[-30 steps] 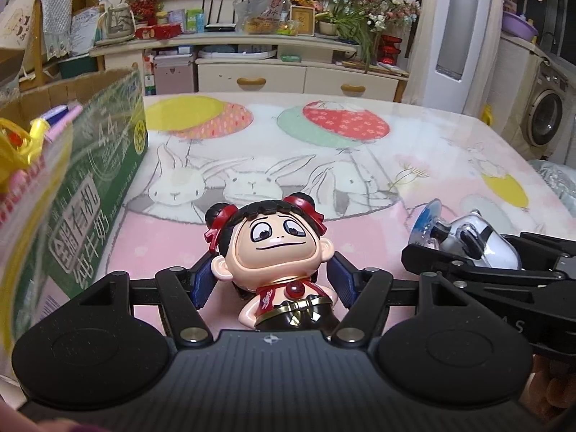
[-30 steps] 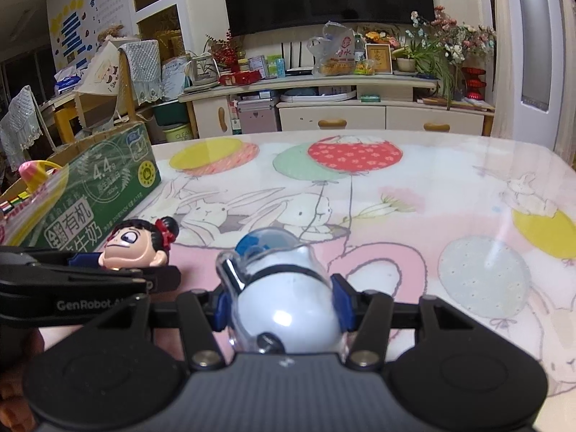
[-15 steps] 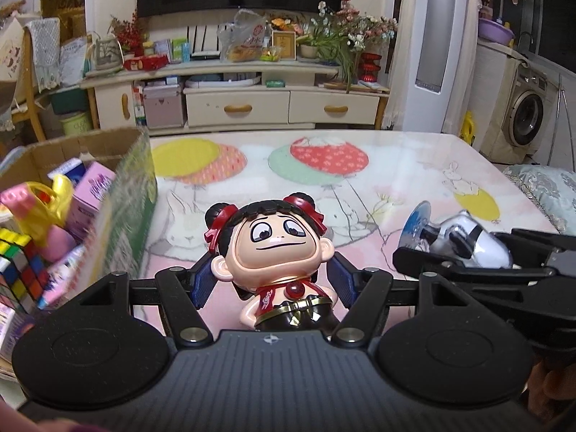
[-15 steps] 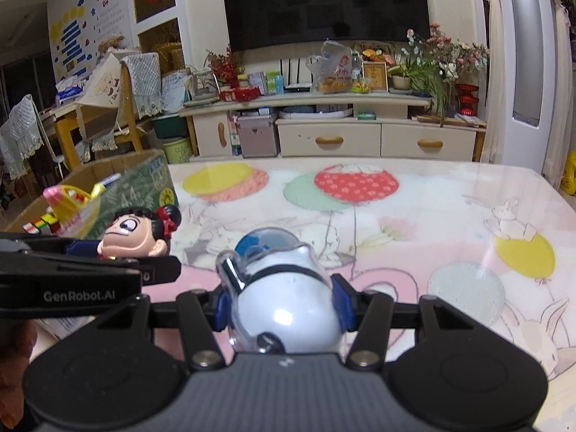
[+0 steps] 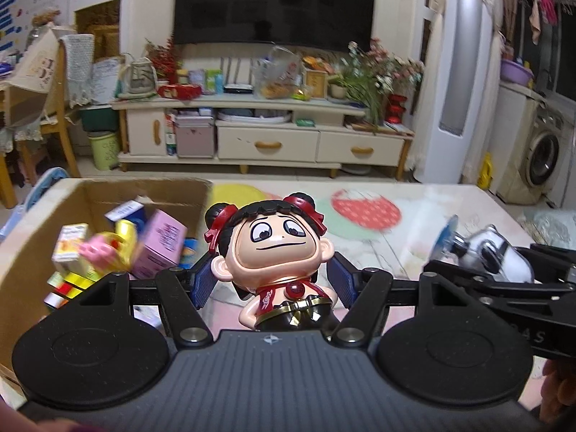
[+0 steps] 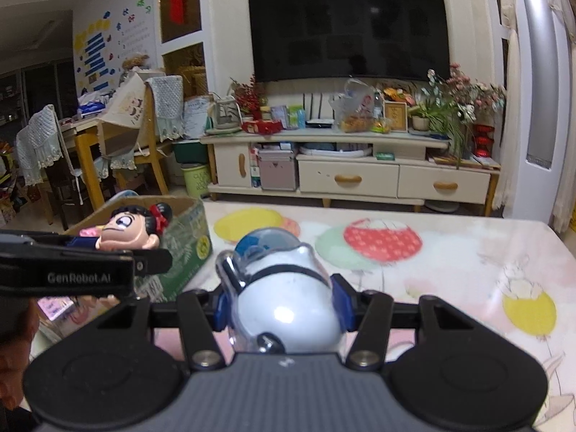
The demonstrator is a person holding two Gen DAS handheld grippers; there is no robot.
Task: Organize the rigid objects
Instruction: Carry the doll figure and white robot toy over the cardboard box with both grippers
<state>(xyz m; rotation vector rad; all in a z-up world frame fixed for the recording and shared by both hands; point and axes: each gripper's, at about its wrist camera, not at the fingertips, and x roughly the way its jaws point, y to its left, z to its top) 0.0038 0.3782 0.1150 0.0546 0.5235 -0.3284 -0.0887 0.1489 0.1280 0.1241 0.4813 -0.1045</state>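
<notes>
left gripper (image 5: 271, 282) squeezes the doll (image 5: 275, 252), up beside the box (image 5: 32, 252), ready to drop in | right gripper (image 6: 280, 304) squeezes the white round toy (image 6: 284, 306), over the table (image 6: 450, 252), right of the box, waiting its turn

Doll (image 5: 273, 252): legs hidden behind left gripper (image 5: 273, 280) body. White toy (image 6: 284, 306): underside hidden by right gripper (image 6: 282, 302). Box (image 5: 32, 252) cut by frame's left edge, contents (image 5: 118, 248) motion-blurred. Desk (image 6: 468, 252) print smeared.
</notes>
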